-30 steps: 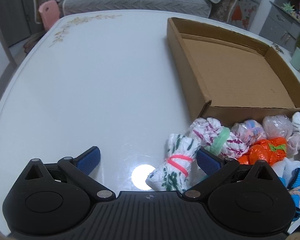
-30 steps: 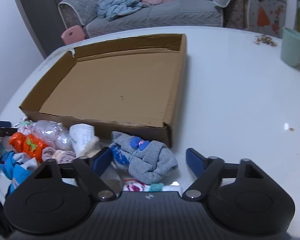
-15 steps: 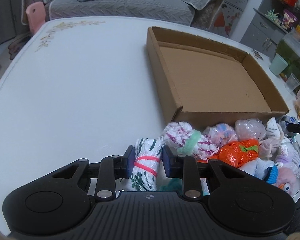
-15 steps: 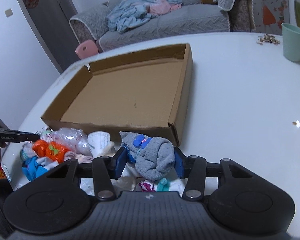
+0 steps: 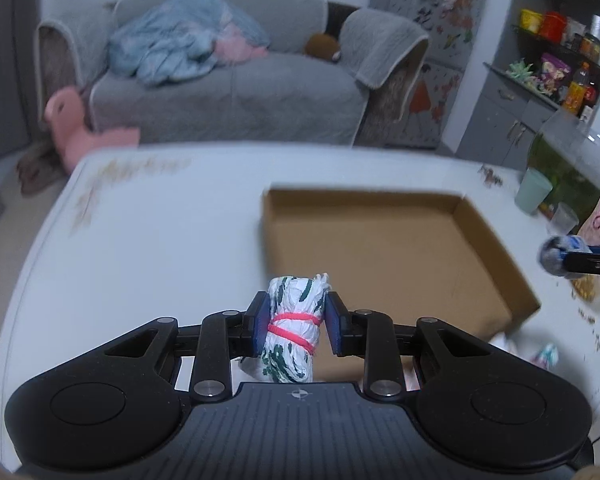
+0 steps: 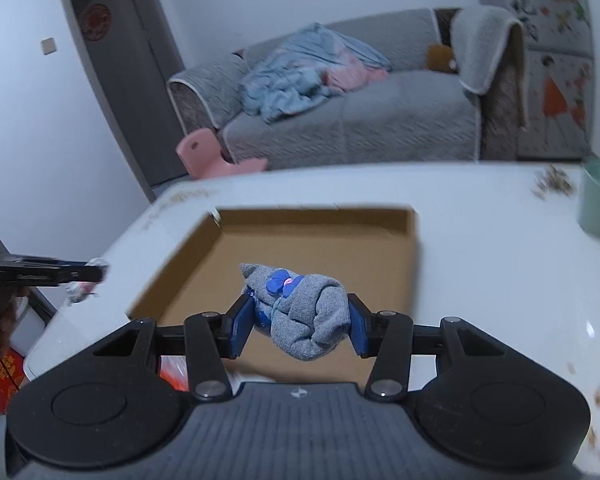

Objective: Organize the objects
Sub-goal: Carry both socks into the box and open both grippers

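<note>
Each fisheye camera sits just behind its own tongs, looking forward and steeply down from above the white glossy counter (image 5: 148, 248). Both views share the shallow brown cardboard box (image 5: 384, 248) (image 6: 312, 248) and the grey fabric sofa (image 5: 228, 96) (image 6: 380, 120) beyond it.

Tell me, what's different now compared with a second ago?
Both tools closed on bundles and lifted them off the table: the left tool grips the white-and-green roll, the right tool the grey sock ball. Both now hang in front of the cardboard box, which stayed put and empty.
</note>
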`<state>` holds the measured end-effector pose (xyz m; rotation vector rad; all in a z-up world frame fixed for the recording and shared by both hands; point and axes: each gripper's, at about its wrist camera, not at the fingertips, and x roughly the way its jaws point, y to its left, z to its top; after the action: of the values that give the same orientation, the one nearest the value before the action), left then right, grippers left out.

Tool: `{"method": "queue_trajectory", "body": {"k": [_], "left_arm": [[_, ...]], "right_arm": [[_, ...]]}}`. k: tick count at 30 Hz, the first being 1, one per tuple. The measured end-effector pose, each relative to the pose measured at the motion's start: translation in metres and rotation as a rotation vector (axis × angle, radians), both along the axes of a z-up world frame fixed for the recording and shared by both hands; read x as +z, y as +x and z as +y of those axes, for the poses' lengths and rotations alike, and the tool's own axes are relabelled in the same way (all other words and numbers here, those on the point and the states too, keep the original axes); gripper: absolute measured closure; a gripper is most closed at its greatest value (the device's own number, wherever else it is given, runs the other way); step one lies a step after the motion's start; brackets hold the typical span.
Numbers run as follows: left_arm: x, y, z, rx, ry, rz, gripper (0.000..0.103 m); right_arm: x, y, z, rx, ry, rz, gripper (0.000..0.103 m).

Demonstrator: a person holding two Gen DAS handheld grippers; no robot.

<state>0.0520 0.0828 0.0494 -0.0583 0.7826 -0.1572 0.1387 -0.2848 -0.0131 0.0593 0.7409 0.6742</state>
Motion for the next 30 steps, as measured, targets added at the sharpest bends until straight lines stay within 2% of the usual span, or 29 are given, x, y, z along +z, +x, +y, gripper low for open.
{"method": "queue_trajectory", "body": {"k": [5,11,19,30], "left_arm": [[0.005,0.055,-0.037,-0.053,0.034,-0.066,0.067],[-0.038,0.115,-0.065,-0.066,0.094,-0.031,0.067],[-0.085,0.142,-0.079,-0.066,0.196,-0.011,0.066],[-0.098,0.147,-0.08,-0.057,0.211,0.004,0.063]], "right_arm": [[0.007,0.042,0.057,0.03,0.019,0.011,0.058],[-0.024,0.097,0.117,0.0,0.011,0.093,0.058],[-0.075,0.144,0.154,-0.099,-0.026,0.201,0.058],[-0.086,0.146,0.173,-0.109,-0.052,0.226,0.06]]}}
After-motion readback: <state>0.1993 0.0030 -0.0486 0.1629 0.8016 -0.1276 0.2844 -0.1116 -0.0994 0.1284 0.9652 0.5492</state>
